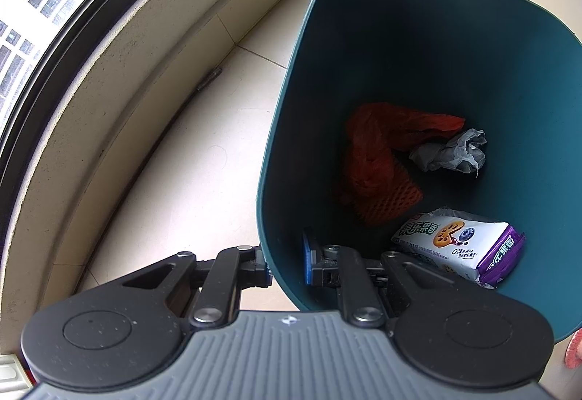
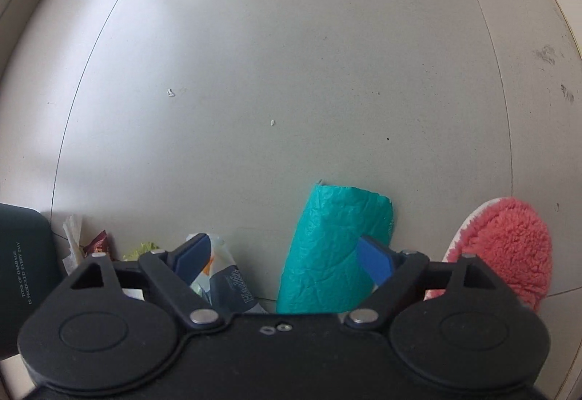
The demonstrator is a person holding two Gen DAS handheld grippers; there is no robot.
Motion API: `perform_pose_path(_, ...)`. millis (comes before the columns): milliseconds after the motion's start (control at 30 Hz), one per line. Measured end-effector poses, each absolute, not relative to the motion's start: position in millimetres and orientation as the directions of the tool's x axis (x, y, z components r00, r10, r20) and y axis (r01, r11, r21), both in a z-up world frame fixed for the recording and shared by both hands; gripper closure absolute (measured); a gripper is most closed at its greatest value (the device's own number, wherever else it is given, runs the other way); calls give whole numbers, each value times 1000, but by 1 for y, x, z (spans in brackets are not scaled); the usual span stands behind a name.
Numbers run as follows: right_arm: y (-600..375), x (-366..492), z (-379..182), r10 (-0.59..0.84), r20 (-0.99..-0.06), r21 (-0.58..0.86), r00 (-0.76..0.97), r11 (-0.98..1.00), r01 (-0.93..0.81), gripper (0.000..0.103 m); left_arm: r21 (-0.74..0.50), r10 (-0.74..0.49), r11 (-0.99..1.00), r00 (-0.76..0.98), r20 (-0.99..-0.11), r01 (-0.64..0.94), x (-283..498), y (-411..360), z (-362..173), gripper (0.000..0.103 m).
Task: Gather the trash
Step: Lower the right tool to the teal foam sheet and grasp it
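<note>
Your left gripper is clamped on the bin rim, 1 pad inside, 1 outside. Already in the bin, ahead of it: red netting, a tissue, a snack pack. Your right gripper hangs wide and empty over the floor. Still to collect: a teal bag between its pads, a wrapper by the left one, scraps further left.

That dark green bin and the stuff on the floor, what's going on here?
A person is collecting trash with two hand-held grippers. The left gripper is clamped on the rim of the green bin, which already holds a snack packet, red netting and crumpled paper. The right gripper hangs open over a teal bag lying on the floor.
</note>
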State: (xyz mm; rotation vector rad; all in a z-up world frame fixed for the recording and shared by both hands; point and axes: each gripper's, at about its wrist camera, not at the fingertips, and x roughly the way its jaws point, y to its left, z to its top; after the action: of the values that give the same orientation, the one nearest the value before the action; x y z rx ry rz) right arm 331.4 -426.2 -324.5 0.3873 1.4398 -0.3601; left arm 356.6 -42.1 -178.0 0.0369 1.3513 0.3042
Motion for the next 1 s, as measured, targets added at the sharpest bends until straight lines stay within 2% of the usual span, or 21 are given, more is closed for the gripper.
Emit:
perform_pose_path(200,-434,325,-362,-7,-999,11,35,869,494,17,236,267,956,182,-946,-175,358,-48,-181,88)
perform_pose_path(300,-437,323,-371,-12,-1000,-2,18,871,492,21,240,270,955,181,-946,-173,358,-48,-181,88)
perform_pose_path(400,-436,323,-378,-6,-1000,-3,5,876,482,30,239,270,955,176,-947,-176,358,-46,-182,88)
perform_pose_path(500,-435,320,-379,-12,-1000,-11,0,882,472,43,247,277,954,177,-944,-172,359,-48,-183,87)
perform_pose_path(533,-435,319,-378,-13,-1000,-12,-1,884,468,51,250,280,953,177,-944,-171,358,-49,-183,87)
perform_pose_path(600,-435,318,-377,-10,-1000,-9,-1,886,463,55,251,280,953,177,-943,-172,359,-50,-184,87)
perform_pose_path(667,-434,317,-376,-3,-1000,-4,-2,888,459,73,252,282,952,178,-943,-171,360,-53,-184,87)
perform_pose_path(733,-433,316,-376,-6,-1000,-8,-6,889,457,86,253,283,952,178,-942,-172,360,-53,-183,87)
perform_pose_path(800,-432,317,-375,-11,-1000,-13,-7,892,451,91,253,282,952,179,-943,-171,360,-53,-183,87)
perform_pose_path(867,-431,316,-372,-24,-1000,-24,-6,895,446,91,253,282,952,179,-943,-172,361,-53,-183,87)
perform_pose_path(900,-429,319,-366,-40,-999,-32,8,900,434,86,252,282,952,179,-943,-172,361,-53,-183,87)
perform_pose_path(1000,-428,323,-360,-54,-998,-37,28,902,429,44,255,285,951,178,-942,-172,361,-54,-183,87)
